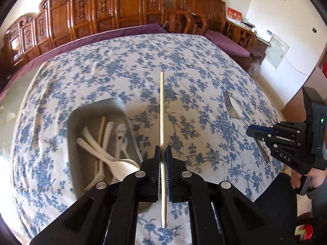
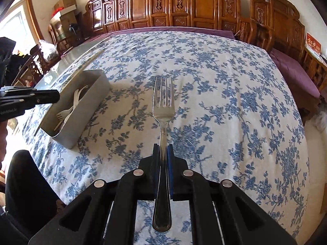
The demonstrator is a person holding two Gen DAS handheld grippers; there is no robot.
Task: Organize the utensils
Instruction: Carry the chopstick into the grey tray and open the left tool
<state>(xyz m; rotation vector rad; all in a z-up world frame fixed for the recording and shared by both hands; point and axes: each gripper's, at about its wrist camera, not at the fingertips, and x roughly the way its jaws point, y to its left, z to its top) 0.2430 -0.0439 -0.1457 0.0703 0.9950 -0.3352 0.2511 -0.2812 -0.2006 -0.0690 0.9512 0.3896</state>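
Note:
My left gripper (image 1: 162, 150) is shut on a wooden chopstick (image 1: 162, 110) and holds it above the floral tablecloth, just right of a grey metal bin (image 1: 98, 107). The bin holds several white plastic utensils (image 1: 106, 155) and a wooden piece. My right gripper (image 2: 162, 148) is shut on a metal fork (image 2: 163, 102), tines pointing forward, above the table. The bin also shows in the right wrist view (image 2: 90, 102), at the left, with the left gripper (image 2: 55, 96) over it. The right gripper (image 1: 250, 131) and its fork (image 1: 230, 104) show at the right of the left wrist view.
A table with a blue floral cloth (image 2: 224, 102) fills both views. Carved wooden chairs (image 2: 184, 6) line the far side. A person's dark-clad knees sit at the near edge (image 2: 26, 183). Boxes and clutter stand at the far left (image 2: 65, 10).

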